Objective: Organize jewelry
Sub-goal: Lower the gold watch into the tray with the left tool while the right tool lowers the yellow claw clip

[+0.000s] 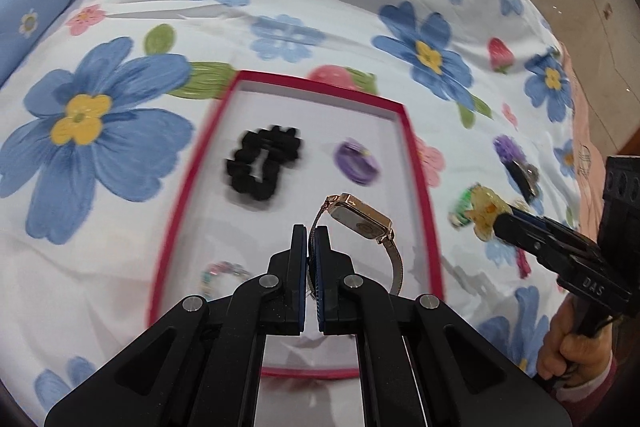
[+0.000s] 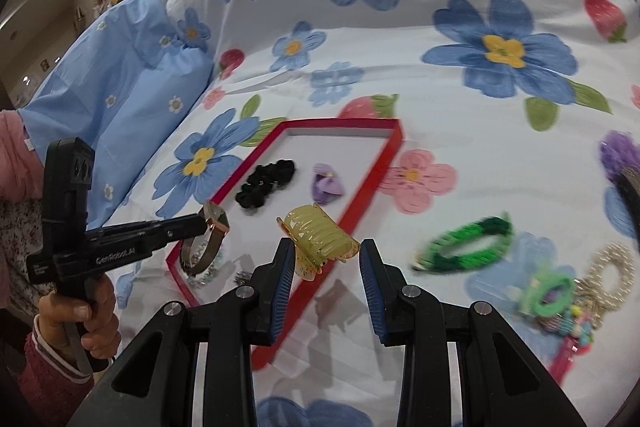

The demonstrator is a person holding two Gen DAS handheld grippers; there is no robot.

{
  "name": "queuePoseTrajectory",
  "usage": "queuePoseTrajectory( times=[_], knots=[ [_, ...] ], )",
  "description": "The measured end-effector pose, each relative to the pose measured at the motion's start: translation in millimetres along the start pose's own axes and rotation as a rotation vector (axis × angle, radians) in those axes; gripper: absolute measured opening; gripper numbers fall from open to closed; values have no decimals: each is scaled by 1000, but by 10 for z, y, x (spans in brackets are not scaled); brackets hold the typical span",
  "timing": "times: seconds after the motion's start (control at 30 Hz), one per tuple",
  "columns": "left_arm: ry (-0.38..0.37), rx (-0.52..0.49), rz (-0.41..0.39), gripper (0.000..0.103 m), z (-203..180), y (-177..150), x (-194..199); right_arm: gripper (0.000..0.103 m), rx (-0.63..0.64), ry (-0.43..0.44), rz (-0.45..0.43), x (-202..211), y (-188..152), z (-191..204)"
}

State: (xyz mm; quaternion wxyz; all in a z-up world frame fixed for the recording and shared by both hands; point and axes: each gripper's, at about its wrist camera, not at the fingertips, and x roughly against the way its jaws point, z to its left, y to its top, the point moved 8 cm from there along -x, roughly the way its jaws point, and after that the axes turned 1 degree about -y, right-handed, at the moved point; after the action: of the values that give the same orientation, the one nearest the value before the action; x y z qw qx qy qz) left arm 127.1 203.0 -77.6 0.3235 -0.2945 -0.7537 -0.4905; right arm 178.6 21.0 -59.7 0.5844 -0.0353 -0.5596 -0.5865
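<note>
**Two tongs carry a watch and a hair clip over the red tray**

Nearest the left wrist camera, the left gripper (image 1: pixel 311 239) is squeezed tight on the thin band of a gold watch (image 1: pixel 362 217), which hangs above the red tray (image 1: pixel 416 163). In the tray, a black scrunchie (image 1: pixel 262 163) lies at 11 o'clock from the watch and a purple clip (image 1: pixel 357 163) at 12 o'clock. The right gripper (image 2: pixel 326 267) pinches a yellow hair clip (image 2: pixel 320 239) over the tray's edge. A green bracelet (image 2: pixel 466 245) lies on the flowery sheet (image 2: pixel 440 75) at 3 o'clock from it.
</note>
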Motion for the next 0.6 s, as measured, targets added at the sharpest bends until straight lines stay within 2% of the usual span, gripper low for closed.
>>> queuePoseTrajectory(
  times=[0.23,0.6],
  knots=[
    [35,33,9,2,288,114,-131,34,27,35,22,-280,127,242],
    [76,36,56,2,484,177,-483,34,68,8,102,-797,117,311]
  ],
)
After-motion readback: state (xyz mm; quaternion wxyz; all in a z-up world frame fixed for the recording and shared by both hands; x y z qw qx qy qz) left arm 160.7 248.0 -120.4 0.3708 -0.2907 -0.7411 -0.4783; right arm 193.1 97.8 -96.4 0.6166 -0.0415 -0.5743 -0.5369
